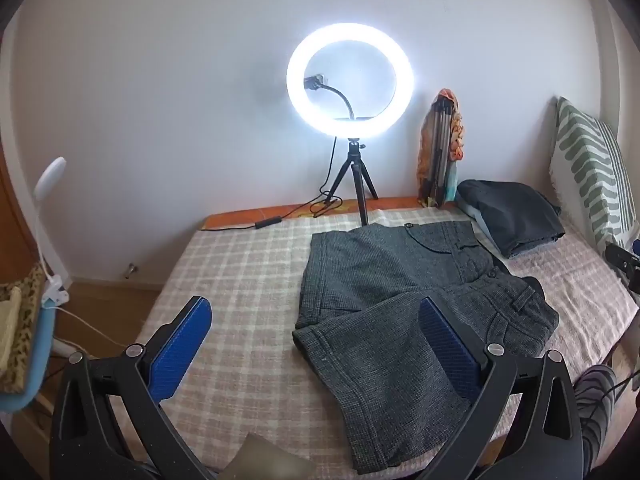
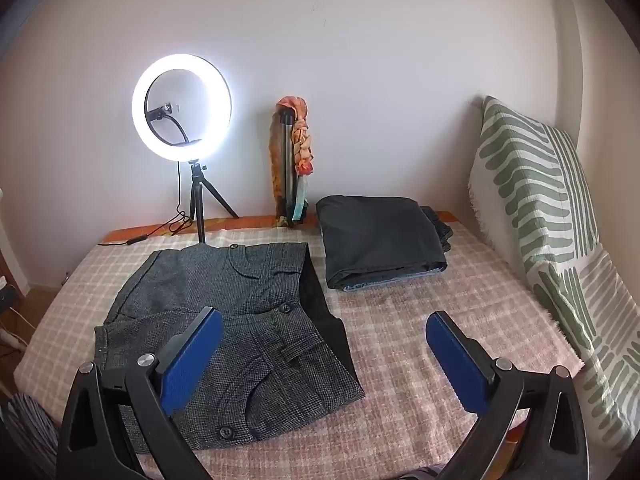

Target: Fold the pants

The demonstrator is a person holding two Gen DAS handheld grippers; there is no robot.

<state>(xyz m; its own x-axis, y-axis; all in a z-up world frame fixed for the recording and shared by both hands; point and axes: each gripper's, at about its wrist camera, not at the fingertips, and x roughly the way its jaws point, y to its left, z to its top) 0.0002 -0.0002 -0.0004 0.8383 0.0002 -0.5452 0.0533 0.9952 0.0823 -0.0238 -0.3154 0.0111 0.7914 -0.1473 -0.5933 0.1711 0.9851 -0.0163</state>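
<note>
Left gripper [image 1: 316, 344] and right gripper [image 2: 324, 356] both hang agape, holding nothing, over grey pants [image 2: 224, 320] spread flat on the bed [image 2: 420, 344], likely poised for edge grasps.

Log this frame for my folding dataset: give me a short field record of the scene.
surface: bed with checked cover
item to fold: grey shorts, spread flat, not yet folded
done pile: dark folded pants, beside the shorts
left gripper: open, empty
right gripper: open, empty
background: lit ring light on tripod
</note>
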